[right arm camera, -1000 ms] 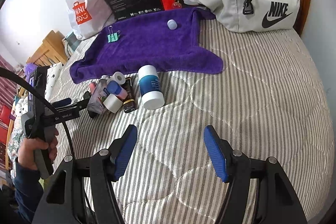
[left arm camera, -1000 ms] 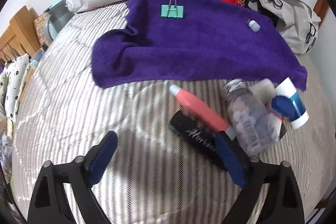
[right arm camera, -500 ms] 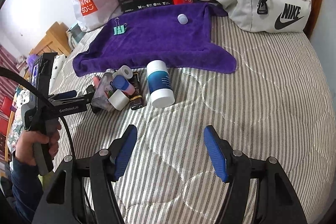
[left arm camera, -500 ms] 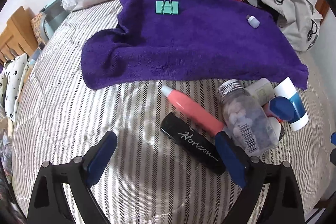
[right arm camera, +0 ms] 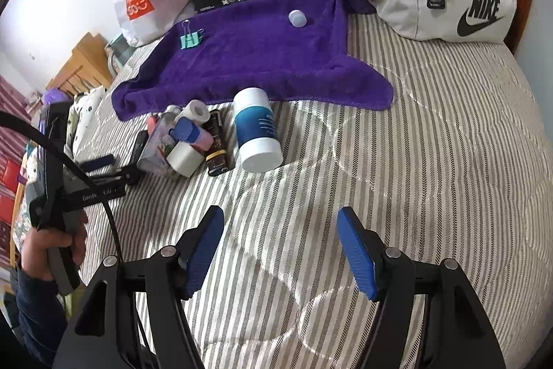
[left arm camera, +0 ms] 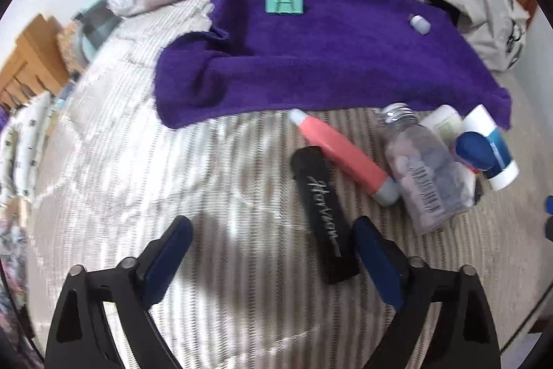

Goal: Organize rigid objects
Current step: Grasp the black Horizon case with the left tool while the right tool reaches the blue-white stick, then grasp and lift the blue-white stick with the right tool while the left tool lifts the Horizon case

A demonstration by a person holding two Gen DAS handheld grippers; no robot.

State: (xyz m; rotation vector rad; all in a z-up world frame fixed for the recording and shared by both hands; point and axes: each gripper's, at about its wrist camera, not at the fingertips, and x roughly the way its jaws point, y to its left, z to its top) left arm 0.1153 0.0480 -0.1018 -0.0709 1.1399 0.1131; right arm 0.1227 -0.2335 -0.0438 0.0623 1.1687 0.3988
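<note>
Left gripper (left arm camera: 269,239): jaws spread wide, holding nothing, low over striped bedcover (left arm camera: 103,161). Black Horizon case (left arm camera: 323,213) lies between pads, hard against right-hand one, far from other.

Risk: closing off-centre shoves case sideways or pivots it out of grip.

Case's far end just beside pink tube (left arm camera: 340,156); clear bottle (left arm camera: 423,168) next over. Nudge likely rolls both on soft quilt.

Right gripper (right arm camera: 280,248): also wide apart, empty, well apart from pile.

Purple towel (left arm camera: 328,64), probable destination, carries green binder clip (left arm camera: 285,3) and small lilac cap (left arm camera: 420,23).
</note>
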